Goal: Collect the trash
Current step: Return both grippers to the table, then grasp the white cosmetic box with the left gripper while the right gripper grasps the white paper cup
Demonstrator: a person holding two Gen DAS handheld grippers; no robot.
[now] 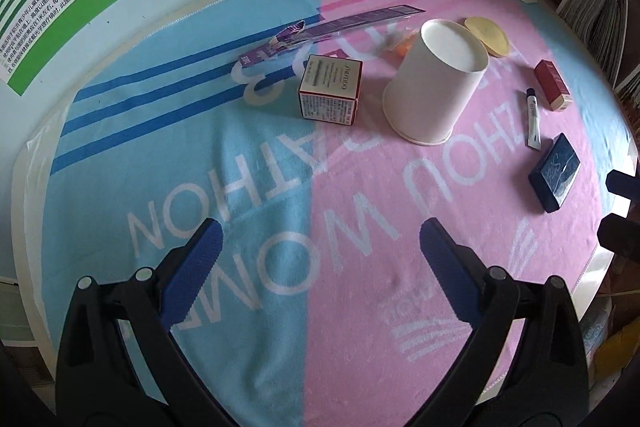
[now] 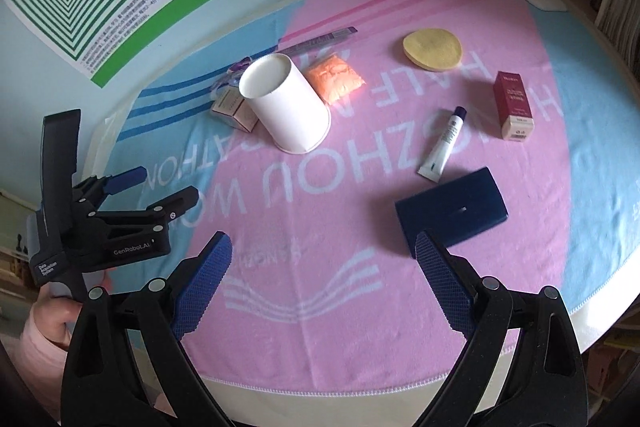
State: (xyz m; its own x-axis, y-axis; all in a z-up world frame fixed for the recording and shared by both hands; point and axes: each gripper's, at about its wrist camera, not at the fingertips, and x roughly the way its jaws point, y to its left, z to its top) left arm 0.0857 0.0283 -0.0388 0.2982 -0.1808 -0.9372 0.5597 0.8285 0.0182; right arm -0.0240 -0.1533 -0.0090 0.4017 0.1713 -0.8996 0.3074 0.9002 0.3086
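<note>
While both claws hover unloaded | left wrist: left gripper (image 1: 320, 247) spread; paper cup (image 1: 436, 87) inverted mid-towel, beside carton (image 1: 331, 90) | right wrist: right gripper (image 2: 324, 267) spread; cup light, crushable, likely best pinched gently across its wall.

"SHISEIDO" marks the small box (image 1: 331, 89); "GenRobot.AI" marks the left gripper (image 2: 156, 191); the towel (image 1: 280, 187) reads "MARATHON".
</note>
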